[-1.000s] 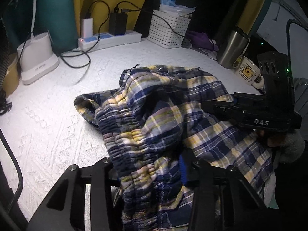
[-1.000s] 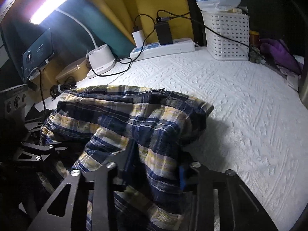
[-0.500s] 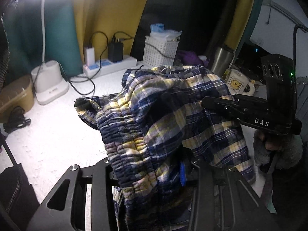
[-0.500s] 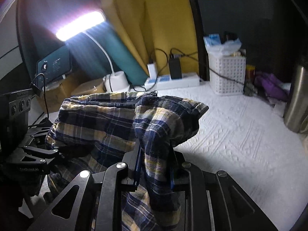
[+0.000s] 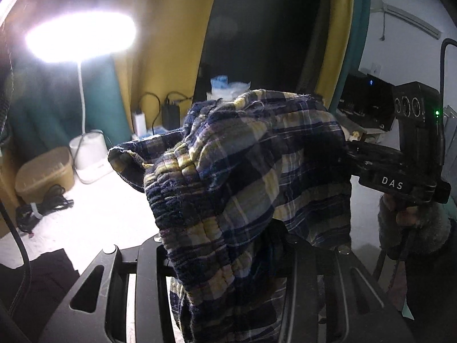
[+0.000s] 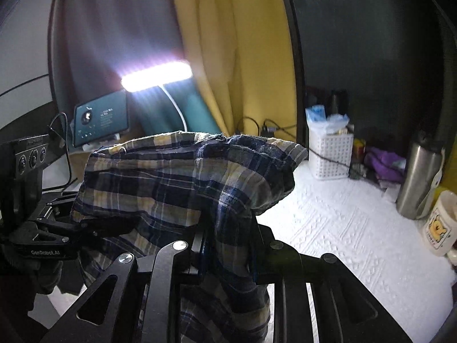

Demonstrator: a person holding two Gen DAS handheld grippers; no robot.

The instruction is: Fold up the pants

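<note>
I hold plaid pants (image 5: 257, 177) clear above white worktop (image 6: 342, 228); left tongs (image 5: 228, 260) clamp waistband, right tongs (image 6: 228, 245) clamp cloth; garment bunched between, long axis hanging down; spreading apart likely next.

Right tongs (image 5: 350, 154) read "DAS"; left tongs (image 6: 85, 224) seemingly "GenRobot.AI".

Left gripper (image 5: 225, 245) and right gripper (image 6: 228, 245) both raised side by side, angled somewhat downward, jaws of each clamped on plaid pants (image 5: 257, 171), with a gloved hand (image 5: 411, 223) under the right one.
</note>
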